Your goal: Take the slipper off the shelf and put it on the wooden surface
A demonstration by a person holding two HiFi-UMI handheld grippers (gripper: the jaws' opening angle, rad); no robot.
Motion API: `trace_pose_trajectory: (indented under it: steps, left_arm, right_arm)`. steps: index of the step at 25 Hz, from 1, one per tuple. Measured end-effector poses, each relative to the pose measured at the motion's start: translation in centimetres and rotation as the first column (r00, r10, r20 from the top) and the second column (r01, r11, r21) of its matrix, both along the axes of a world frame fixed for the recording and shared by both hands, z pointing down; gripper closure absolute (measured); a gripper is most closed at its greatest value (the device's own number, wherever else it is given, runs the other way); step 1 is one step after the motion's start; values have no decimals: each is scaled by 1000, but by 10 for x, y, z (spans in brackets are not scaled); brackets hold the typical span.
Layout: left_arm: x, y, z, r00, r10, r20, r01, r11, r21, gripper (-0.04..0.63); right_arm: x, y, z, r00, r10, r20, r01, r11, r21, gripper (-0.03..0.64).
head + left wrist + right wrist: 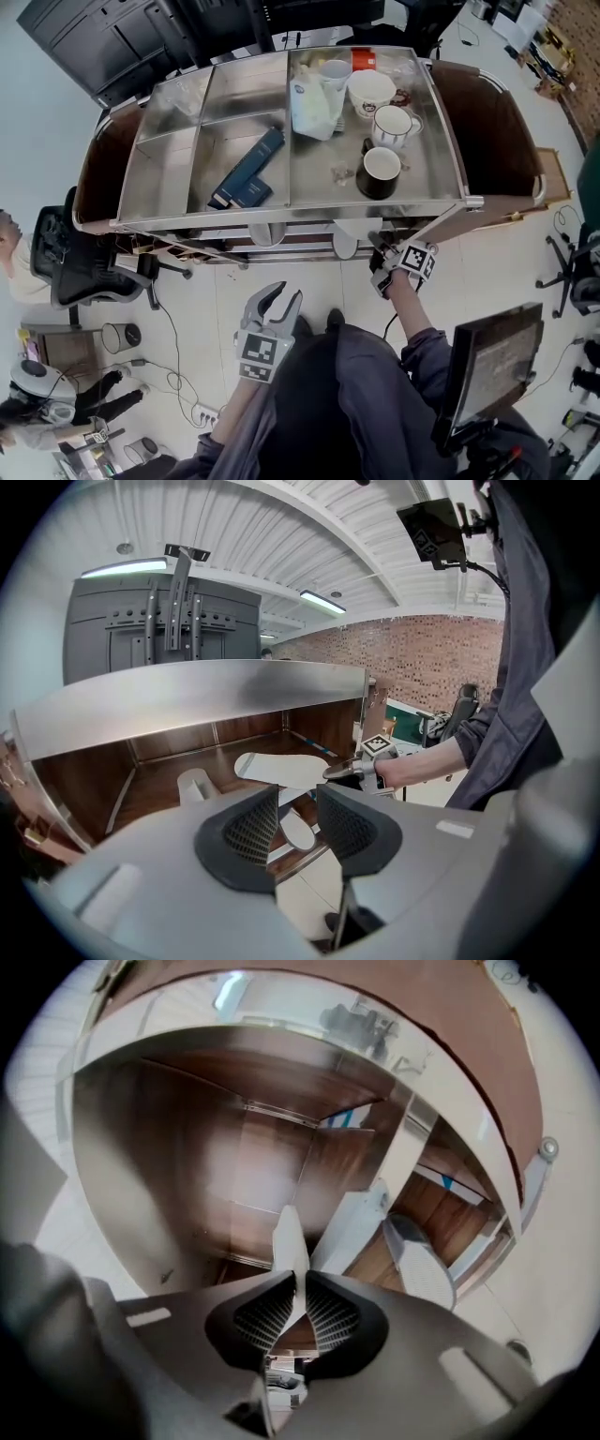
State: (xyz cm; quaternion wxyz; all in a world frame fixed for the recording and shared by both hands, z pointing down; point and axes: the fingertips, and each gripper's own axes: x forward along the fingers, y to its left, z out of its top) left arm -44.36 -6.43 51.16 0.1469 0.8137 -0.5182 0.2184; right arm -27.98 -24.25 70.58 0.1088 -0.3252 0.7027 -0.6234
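Right gripper (298, 1288) clenched on the thin edge of the white slipper (290, 1234), which is low in the wooden shelf (159, 780); lifted or resting, cannot tell. Left gripper (298, 801) released, empty. Slipper judged light, soft and floppy, so the edge pinch may sag; the sole rim looks the firmest hold.

Right gripper (300, 1281) pinching slipper (289, 1237); left gripper (298, 795) agape.

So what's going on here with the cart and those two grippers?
A person with a gripper in each hand stands at a cart. The right gripper reaches into the wooden lower shelf and is shut on a white slipper, not yet brought out. The left gripper hangs back, jaws open and empty. A second slipper lies nearby on that shelf.
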Motion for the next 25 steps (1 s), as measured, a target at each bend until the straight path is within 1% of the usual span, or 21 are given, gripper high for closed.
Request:
trace_pose_trajectory:
  steps: [3, 4, 6, 8, 10, 12, 14, 17, 21, 25]
  left_arm:
    - [6, 5, 3, 1000, 16, -5, -16, 1000, -1, 463]
    - [9, 7, 6, 1000, 23, -8, -23, 1000, -3, 463]
    - [13, 13, 12, 999, 40, -14, -40, 999, -6, 463]
    - [19, 19, 15, 997, 68, -22, -68, 998, -5, 463]
    - [24, 27, 16, 994, 103, -30, -103, 995, 0, 463]
    - [31, 39, 16, 989, 141, -36, -141, 990, 8, 463]
    - [38, 53, 15, 983, 179, -40, -178, 984, 15, 463]
    - [45, 79, 13, 976, 212, -48, -211, 977, 15, 463]
    - [52, 109, 14, 970, 234, -69, -234, 972, 0, 463]
    - [70, 130, 19, 956, 282, -79, -283, 959, -13, 463]
  right_arm:
    - [2, 11, -16, 999, -6, -35, 8, 998, 62, 581]
    - [3, 16, -22, 998, -8, -67, 14, 995, 94, 583]
    - [5, 29, -36, 985, -18, -170, 48, 983, 178, 583]
    - [7, 46, -53, 956, -24, -291, 105, 958, 268, 584]
    - [9, 63, -72, 921, -7, -389, 154, 925, 348, 584]
    - [12, 83, -93, 888, 29, -459, 182, 894, 410, 584]
    - [16, 105, -112, 858, 69, -508, 197, 870, 451, 584]
    - [23, 143, -137, 832, 118, -543, 194, 854, 483, 584]
    - [37, 192, -166, 816, 174, -552, 169, 841, 514, 584]
    - [64, 231, -183, 799, 235, -554, 126, 835, 536, 584]
